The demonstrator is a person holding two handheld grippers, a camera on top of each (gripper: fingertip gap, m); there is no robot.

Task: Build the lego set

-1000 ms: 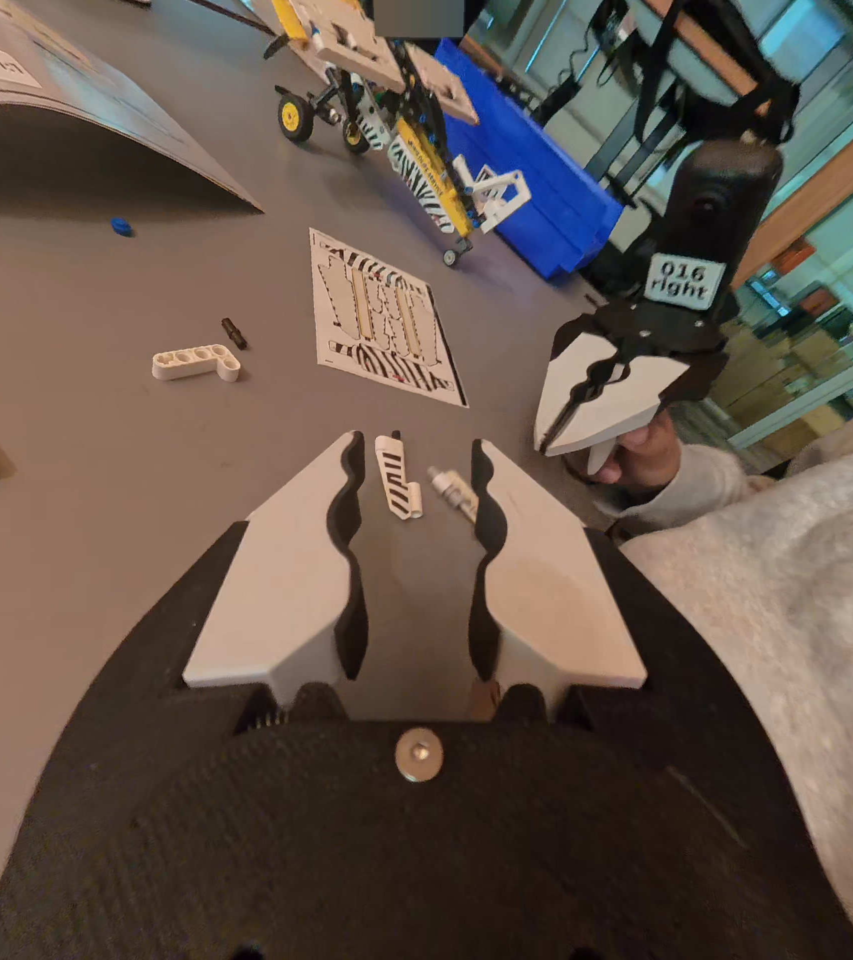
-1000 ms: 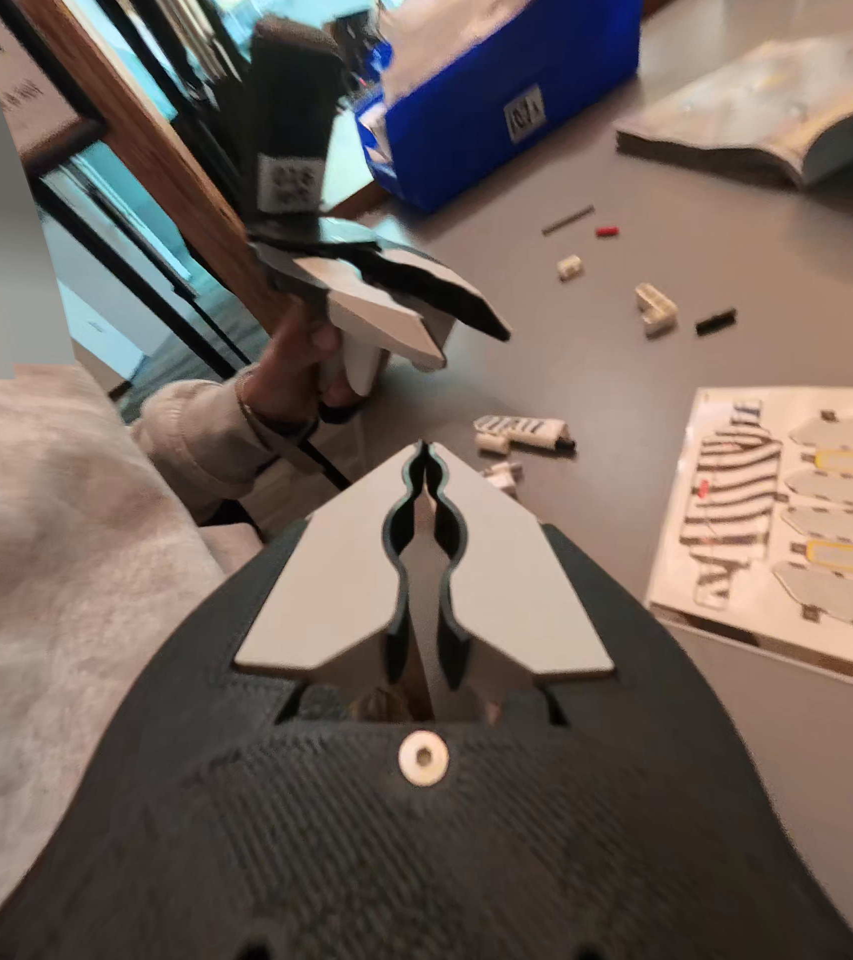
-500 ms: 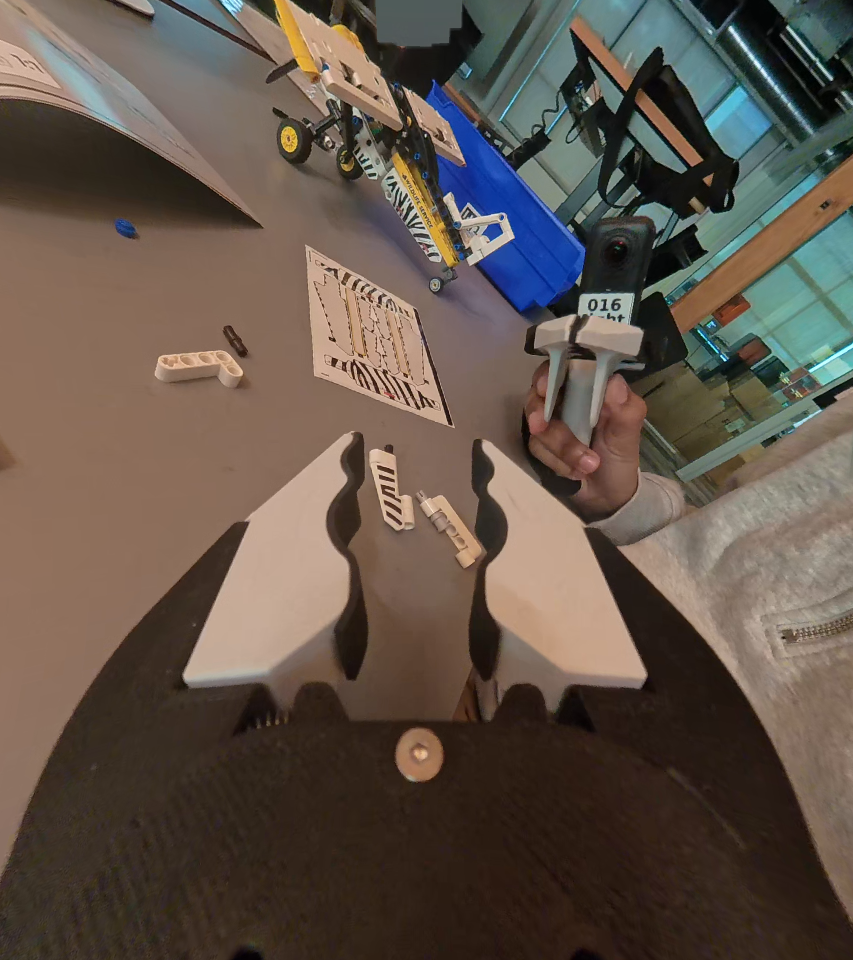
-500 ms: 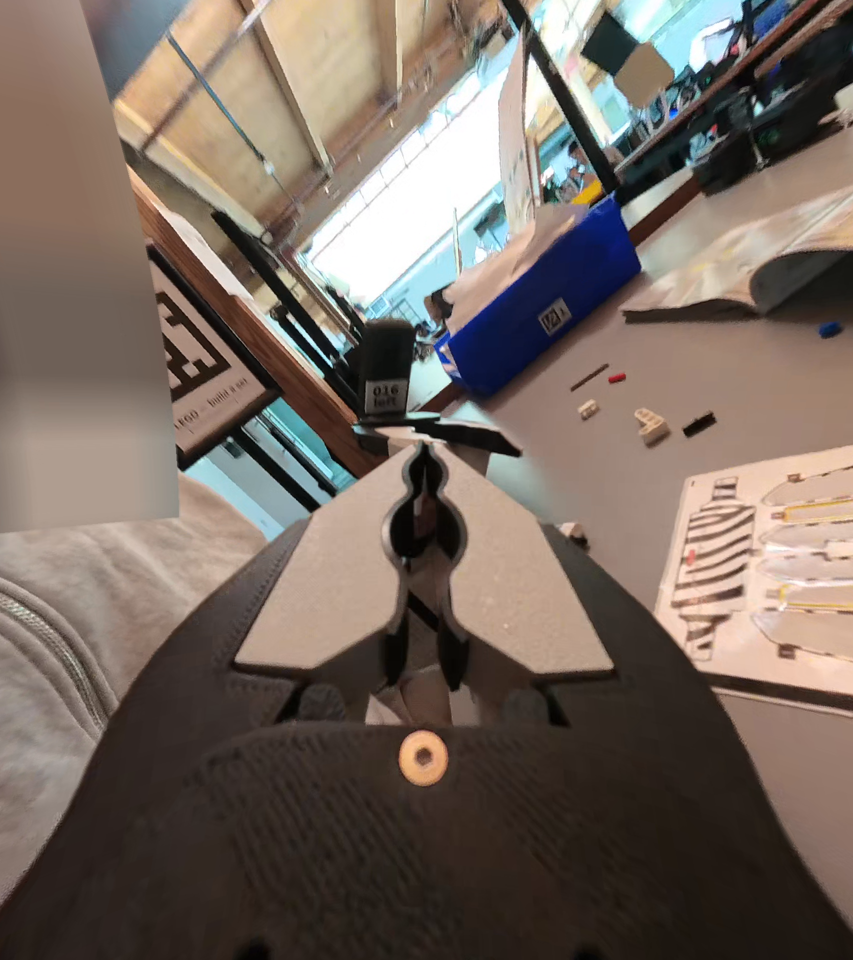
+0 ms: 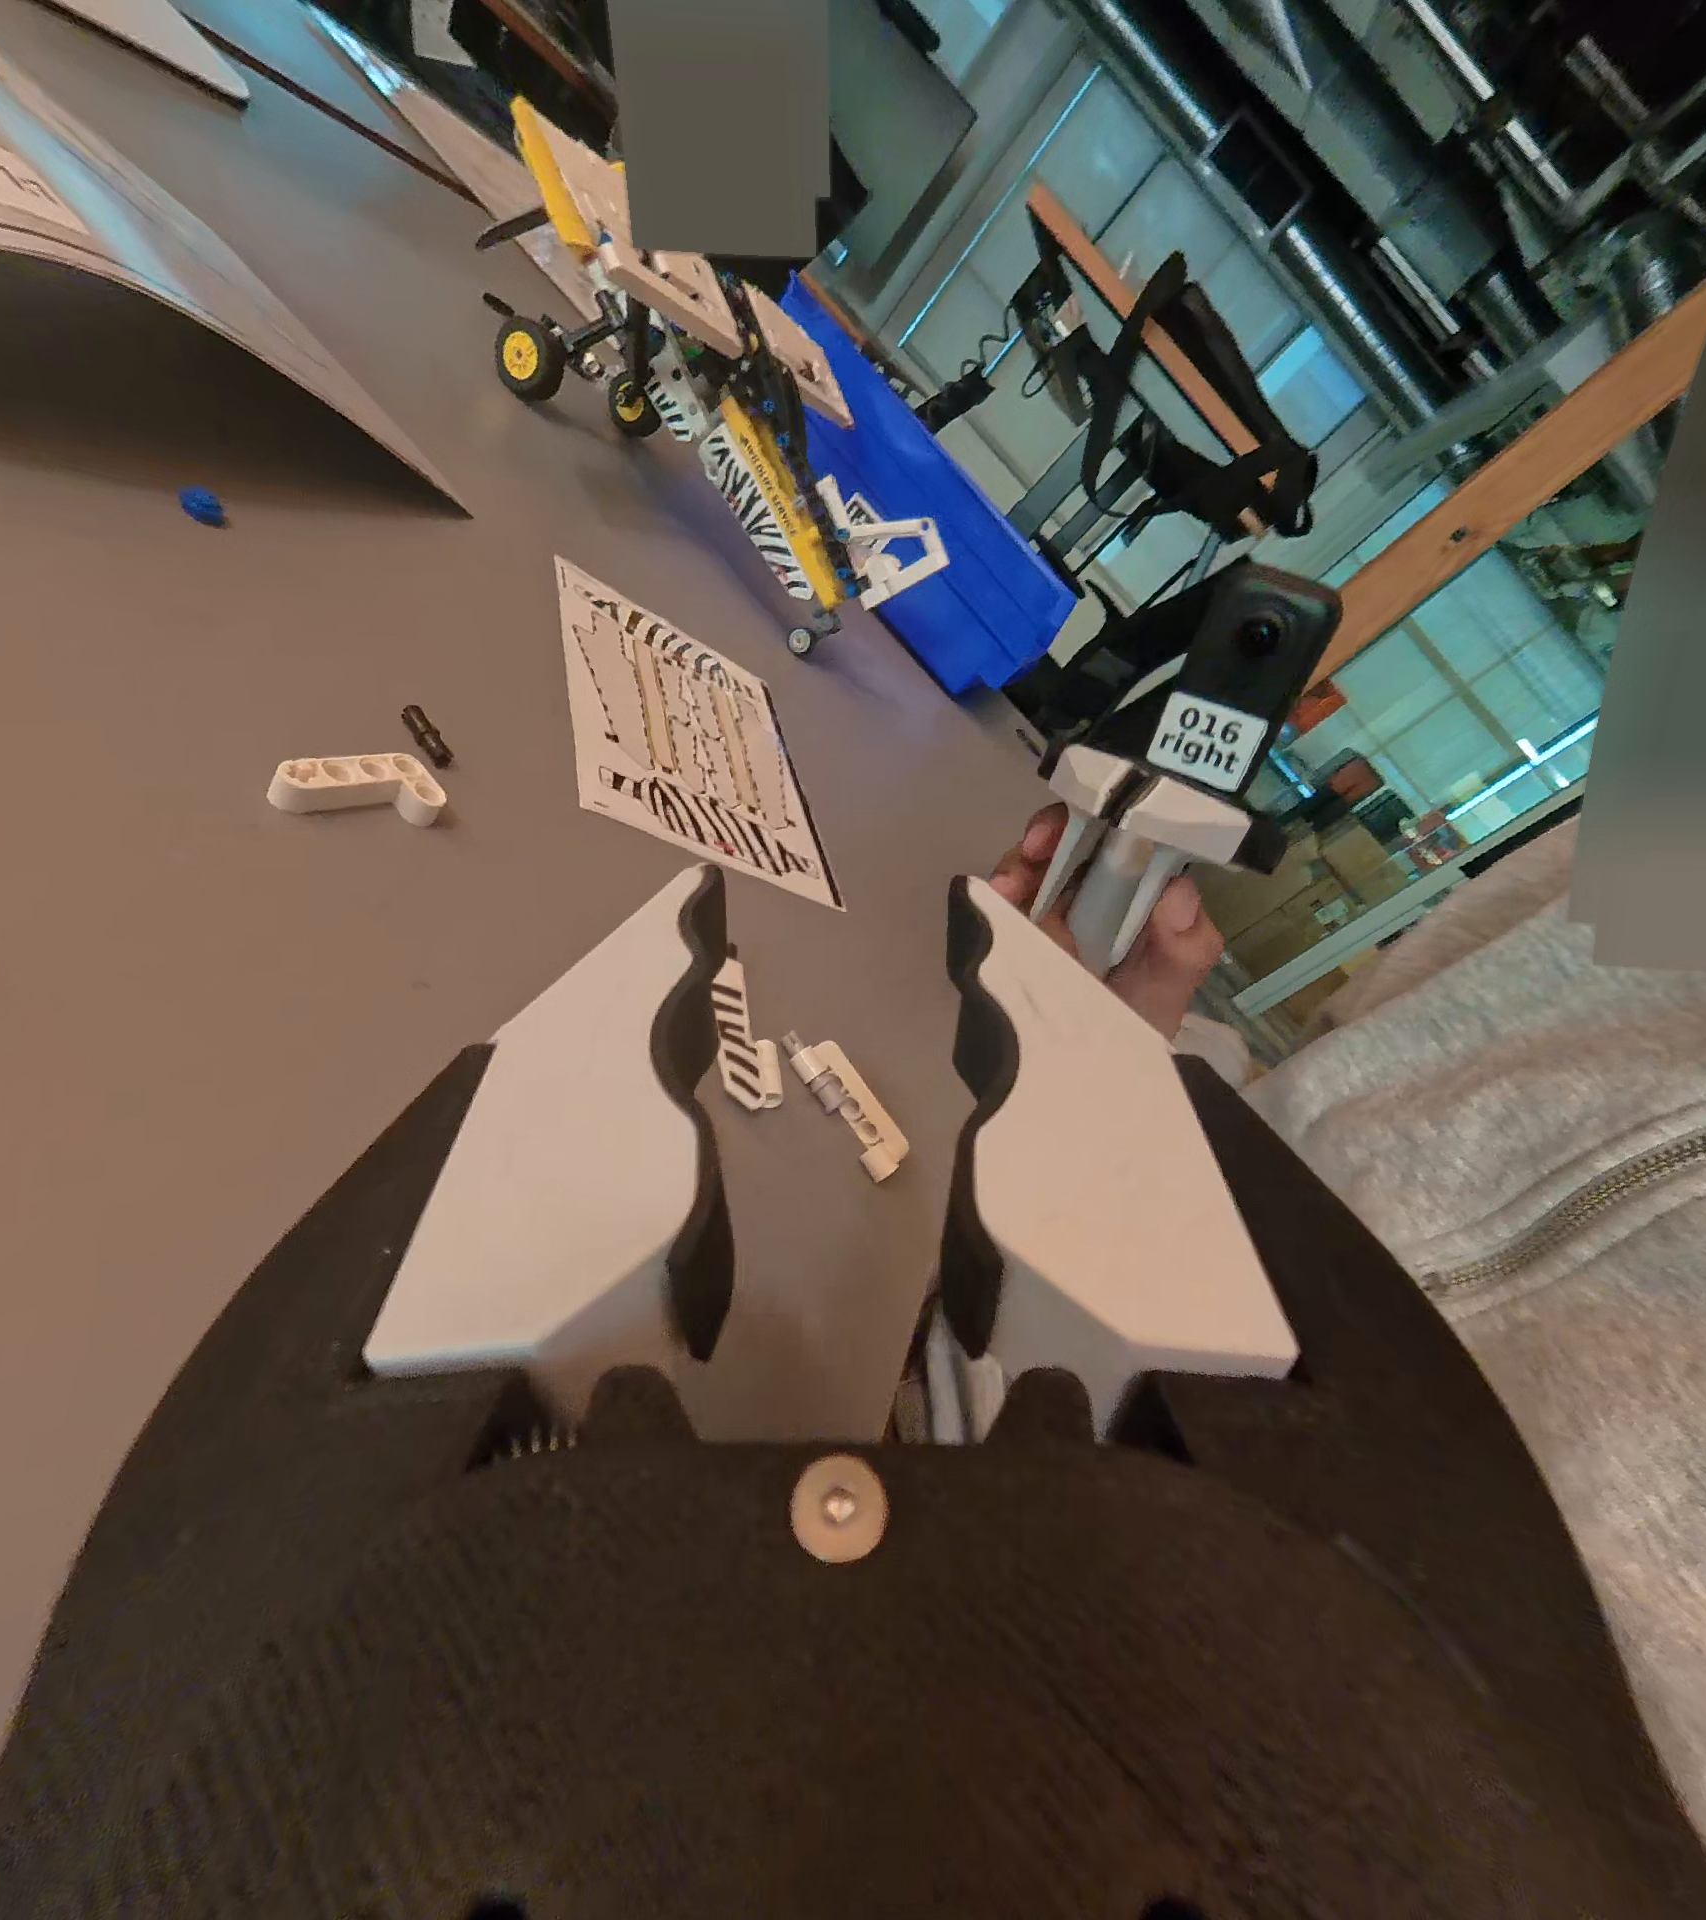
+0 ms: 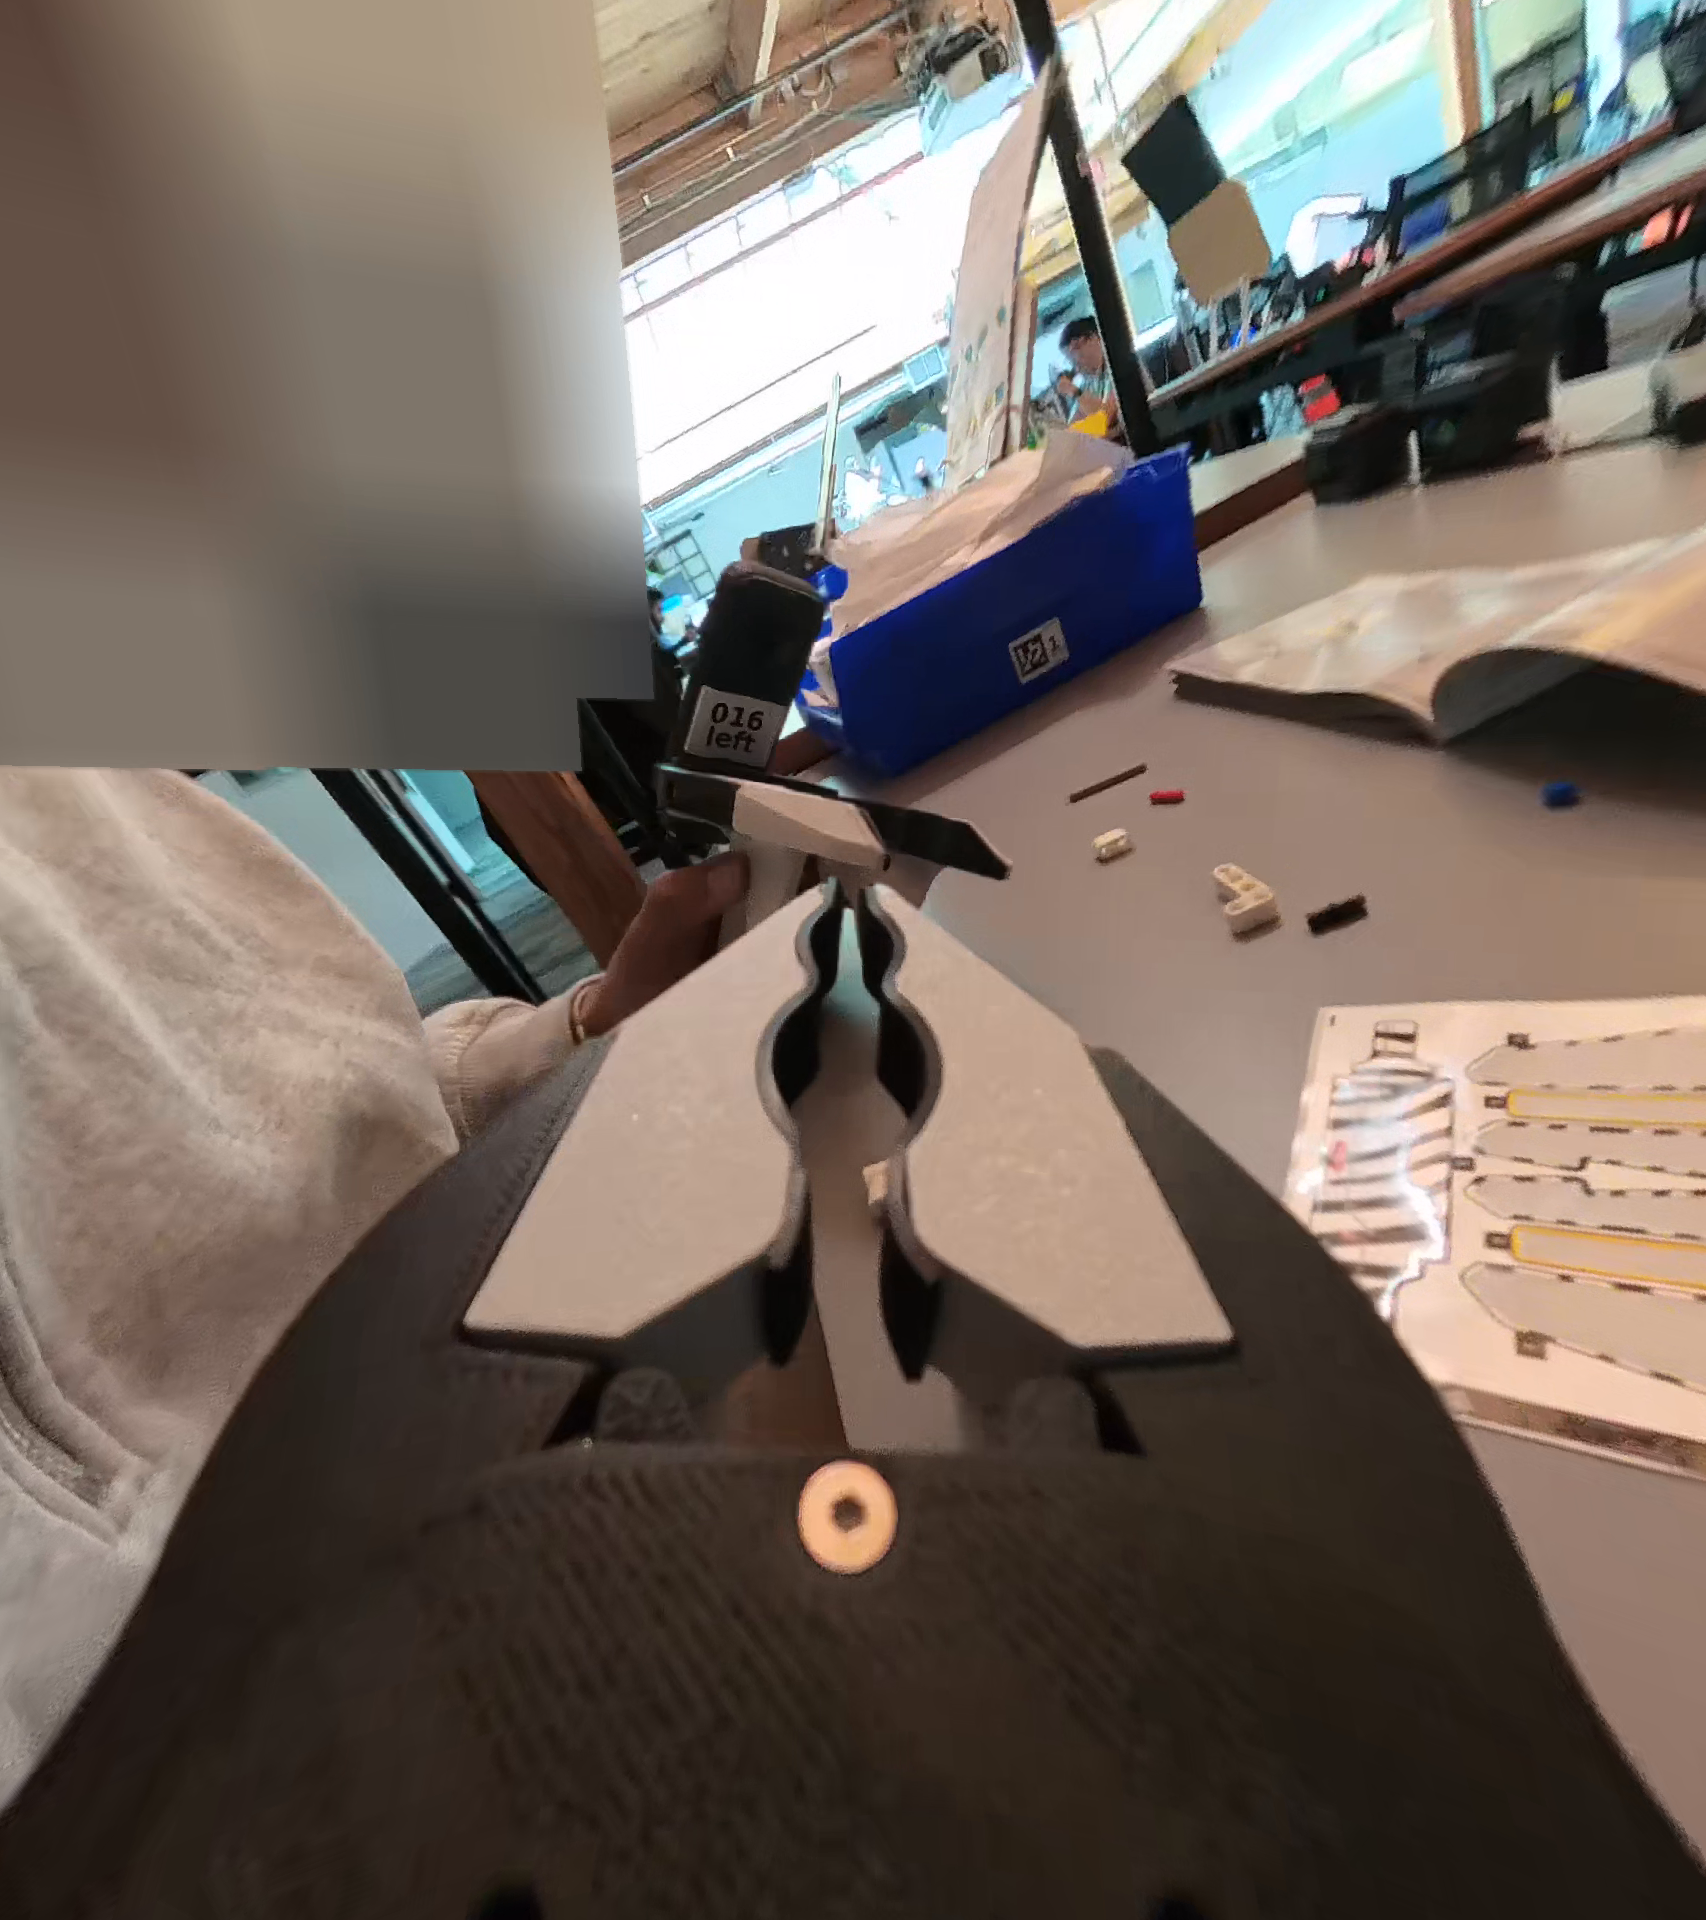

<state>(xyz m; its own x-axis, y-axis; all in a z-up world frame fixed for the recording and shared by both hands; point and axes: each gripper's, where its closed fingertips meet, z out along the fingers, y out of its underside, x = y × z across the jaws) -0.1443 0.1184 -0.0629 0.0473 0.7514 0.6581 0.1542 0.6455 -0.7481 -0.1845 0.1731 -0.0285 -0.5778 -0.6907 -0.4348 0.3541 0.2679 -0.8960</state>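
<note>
My left gripper is open and empty, held low over the grey table. A zebra-striped lego piece and a white-grey connector piece lie on the table in the gap between its fingers. My right gripper is shut with nothing clearly held. It is raised at the table's near edge, and in the left wrist view it is to the right of the left fingers. The left gripper also shows in the right wrist view. The part-built lego plane stands far back.
A sticker sheet lies ahead. A white L-beam, a black pin and a blue bit lie to the left. An open booklet is at far left and a blue bin at the back. A person's grey sleeve is on the right. Spacing between my two grippers at the tips: around 8 centimeters. My right gripper's tips are some 30 centimeters from the part-built lego plane.
The right gripper has swung up from pointing down at the table and now looks across it, still shut. The left gripper stayed open and shifted slightly over the two pieces.
</note>
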